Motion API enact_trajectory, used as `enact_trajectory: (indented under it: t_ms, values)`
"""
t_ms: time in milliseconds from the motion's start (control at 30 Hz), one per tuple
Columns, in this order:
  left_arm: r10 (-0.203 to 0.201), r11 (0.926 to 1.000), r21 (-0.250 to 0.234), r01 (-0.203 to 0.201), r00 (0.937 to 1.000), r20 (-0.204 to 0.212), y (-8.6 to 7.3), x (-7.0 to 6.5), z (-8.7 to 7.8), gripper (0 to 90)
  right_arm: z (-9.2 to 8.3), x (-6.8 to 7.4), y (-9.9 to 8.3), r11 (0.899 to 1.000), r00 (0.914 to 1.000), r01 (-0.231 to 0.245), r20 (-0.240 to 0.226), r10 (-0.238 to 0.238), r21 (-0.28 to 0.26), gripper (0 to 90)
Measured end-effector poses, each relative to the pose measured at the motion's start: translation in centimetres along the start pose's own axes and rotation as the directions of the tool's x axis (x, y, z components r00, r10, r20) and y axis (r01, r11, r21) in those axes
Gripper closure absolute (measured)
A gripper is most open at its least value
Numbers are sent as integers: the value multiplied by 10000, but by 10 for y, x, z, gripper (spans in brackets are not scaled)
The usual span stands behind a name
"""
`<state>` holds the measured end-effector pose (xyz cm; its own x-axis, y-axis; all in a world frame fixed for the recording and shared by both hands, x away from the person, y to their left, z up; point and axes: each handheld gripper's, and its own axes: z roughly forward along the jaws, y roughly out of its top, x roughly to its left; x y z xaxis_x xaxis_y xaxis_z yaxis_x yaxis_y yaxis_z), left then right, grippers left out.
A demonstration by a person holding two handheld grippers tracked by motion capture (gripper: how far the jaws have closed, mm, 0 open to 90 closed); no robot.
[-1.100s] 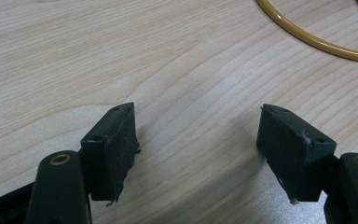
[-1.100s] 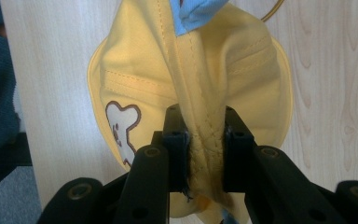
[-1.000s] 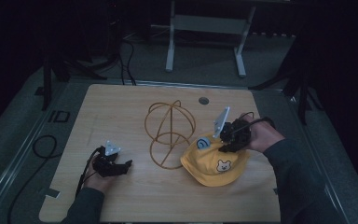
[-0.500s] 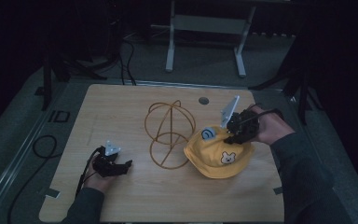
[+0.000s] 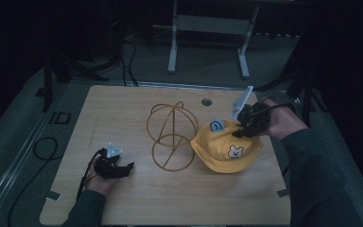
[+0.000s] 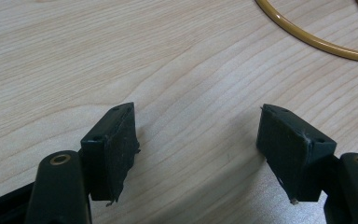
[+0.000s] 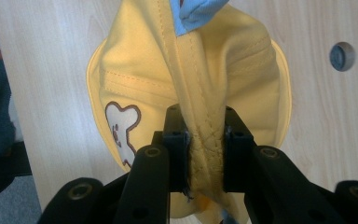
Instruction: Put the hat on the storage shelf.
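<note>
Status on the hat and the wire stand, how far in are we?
Done: right gripper is shut on a fold of the yellow hat, crown pulled up, brim apparently low at the table. In hand: the lift. Left: getting the hat onto the wire stand, presumably; the stand is bare. Left gripper is open, low over the table.

The left gripper (image 6: 196,154) is held with jaws apart over the bare table (image 6: 121,56); a gold ring (image 6: 317,42) is seen beyond, far right.
</note>
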<state>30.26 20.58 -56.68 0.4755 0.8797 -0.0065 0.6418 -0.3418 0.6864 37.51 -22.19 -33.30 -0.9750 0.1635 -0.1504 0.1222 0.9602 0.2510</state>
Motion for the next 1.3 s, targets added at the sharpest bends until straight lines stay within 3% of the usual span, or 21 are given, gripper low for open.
enact_trajectory:
  t_ms: [467,900,1300]
  values:
    - [18,10000,0,-18,10000,14,0,0,0,287,-23,-11,-10,9984,9970,-496,586,513,-288,764]
    - [16,10000,-7,-16,10000,6,0,0,0,286,-34,-27,-23,9912,9902,-1183,672,1223,-599,766]
    - [0,10000,-13,0,10000,12,0,0,0,286,-48,-32,-24,9870,9871,-1265,856,1351,-990,766]
